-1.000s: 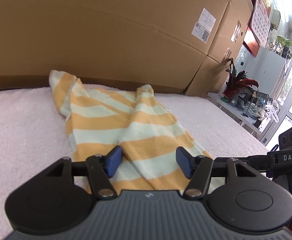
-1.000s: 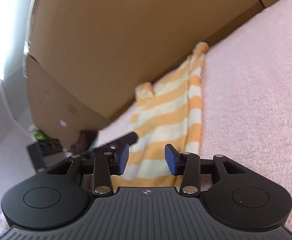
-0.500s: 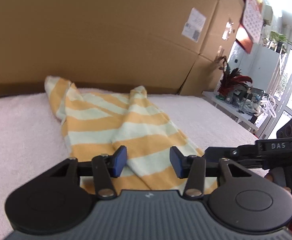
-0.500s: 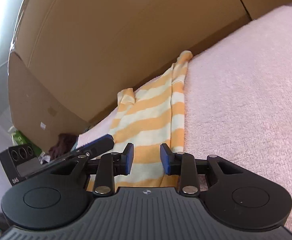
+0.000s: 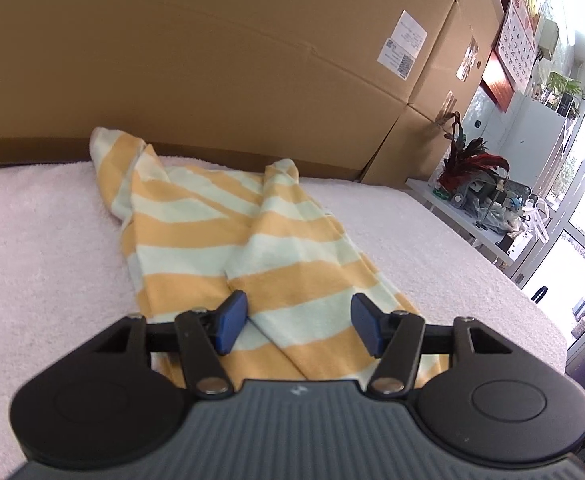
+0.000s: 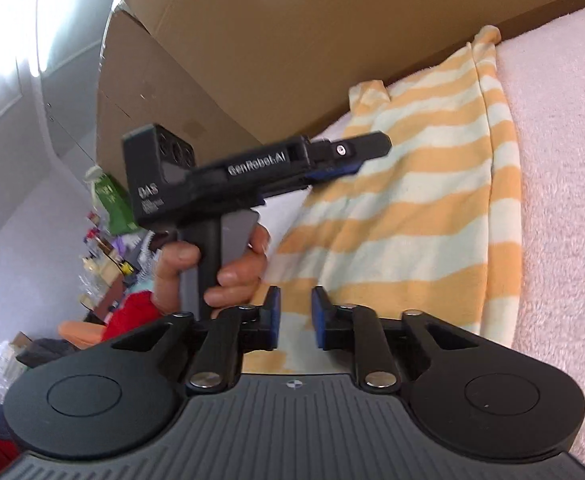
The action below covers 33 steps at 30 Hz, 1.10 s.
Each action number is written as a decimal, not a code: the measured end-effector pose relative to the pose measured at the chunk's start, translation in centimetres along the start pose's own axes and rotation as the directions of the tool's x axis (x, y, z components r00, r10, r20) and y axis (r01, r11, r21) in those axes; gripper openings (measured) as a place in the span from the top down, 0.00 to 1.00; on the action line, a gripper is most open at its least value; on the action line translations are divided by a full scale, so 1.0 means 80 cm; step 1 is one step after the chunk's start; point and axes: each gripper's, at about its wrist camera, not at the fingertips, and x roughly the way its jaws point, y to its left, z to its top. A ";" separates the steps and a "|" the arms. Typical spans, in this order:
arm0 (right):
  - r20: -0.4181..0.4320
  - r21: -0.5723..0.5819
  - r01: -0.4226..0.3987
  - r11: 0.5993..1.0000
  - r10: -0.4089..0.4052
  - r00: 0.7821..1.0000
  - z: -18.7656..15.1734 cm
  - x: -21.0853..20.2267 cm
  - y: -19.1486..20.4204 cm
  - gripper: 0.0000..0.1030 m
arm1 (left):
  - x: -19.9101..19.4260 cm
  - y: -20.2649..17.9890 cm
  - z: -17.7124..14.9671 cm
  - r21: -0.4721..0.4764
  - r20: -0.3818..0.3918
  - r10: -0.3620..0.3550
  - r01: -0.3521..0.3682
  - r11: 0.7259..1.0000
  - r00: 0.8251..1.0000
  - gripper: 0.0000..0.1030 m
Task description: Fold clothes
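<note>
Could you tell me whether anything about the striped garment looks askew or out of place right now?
Yes. The striped garment lies rumpled rather than flat on the pink towel surface: its far end is bunched into two peaks against the cardboard box, and a diagonal fold runs down its middle. Nothing looks spilled or damaged.

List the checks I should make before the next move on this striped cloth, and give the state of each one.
1. Left gripper open above the near hem, jaws just been opening: ok.
2. Right gripper grips cloth: not ok; jaws have just been closing to a narrow gap, nothing pinched.
3. Striped garment lies flat: not ok; a raised fold runs down it.
4. Far corner free of the cardboard box: cannot tell.
</note>
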 end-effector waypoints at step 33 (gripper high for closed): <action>0.248 -0.033 0.079 0.996 -0.069 0.966 -0.100 -0.090 0.010 0.86 | -0.075 -0.058 -0.033 0.119 0.140 0.028 -0.045 0.992 0.990 0.34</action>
